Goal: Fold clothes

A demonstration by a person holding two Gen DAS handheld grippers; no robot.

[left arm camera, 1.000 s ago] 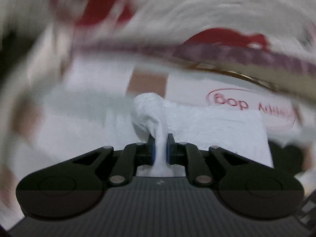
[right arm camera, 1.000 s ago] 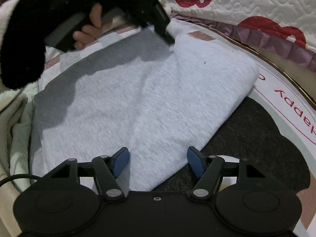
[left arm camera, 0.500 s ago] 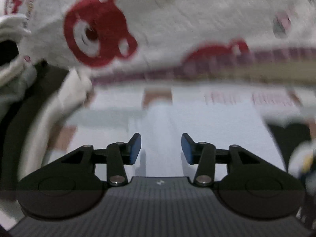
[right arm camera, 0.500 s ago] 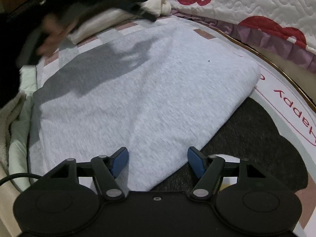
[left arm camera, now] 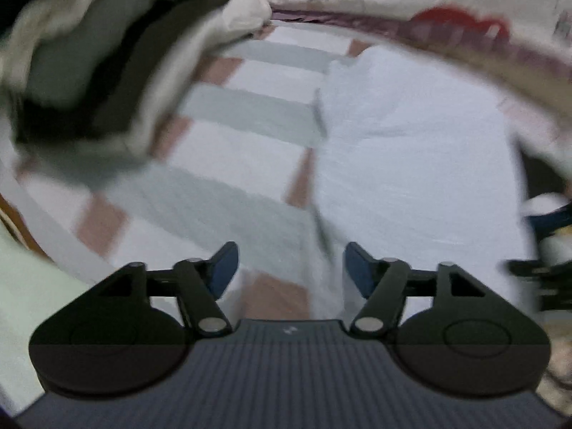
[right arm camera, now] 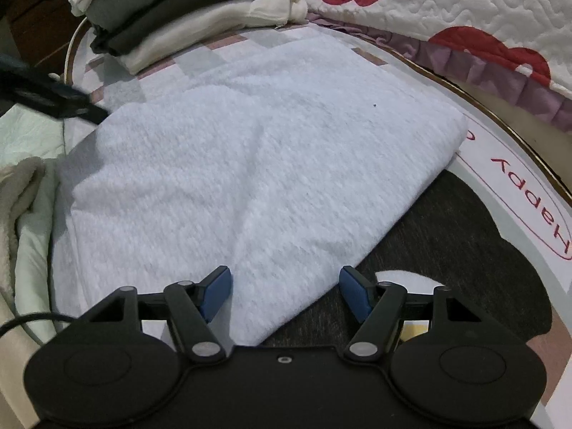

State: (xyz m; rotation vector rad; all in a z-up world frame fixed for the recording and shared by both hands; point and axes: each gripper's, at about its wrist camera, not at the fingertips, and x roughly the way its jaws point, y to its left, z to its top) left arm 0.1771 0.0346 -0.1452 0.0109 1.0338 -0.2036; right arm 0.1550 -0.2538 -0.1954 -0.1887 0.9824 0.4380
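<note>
A light grey garment (right arm camera: 257, 164) lies folded flat on the round printed table (right arm camera: 514, 164). My right gripper (right arm camera: 284, 287) hovers open over its near corner, nothing between its blue pads. In the blurred left wrist view the same garment (left arm camera: 411, 164) fills the right half. My left gripper (left arm camera: 290, 268) sits over its left edge, jaws opening and empty. The left gripper's black tip (right arm camera: 71, 107) shows at the left of the right wrist view, beside the garment's far left corner.
A stack of folded clothes (right arm camera: 171, 10), grey, dark and cream, stands at the table's far left, also seen as the blurred stack (left arm camera: 89, 64). A quilted bedspread with red bears (right arm camera: 447, 10) borders the far side. Pale cloth (right arm camera: 25, 214) lies off the table's left edge.
My left gripper let go of the bunched grey fabric, opened, and swung left off the garment toward the clothes stack. The garment now lies flat. The right gripper stayed still.
</note>
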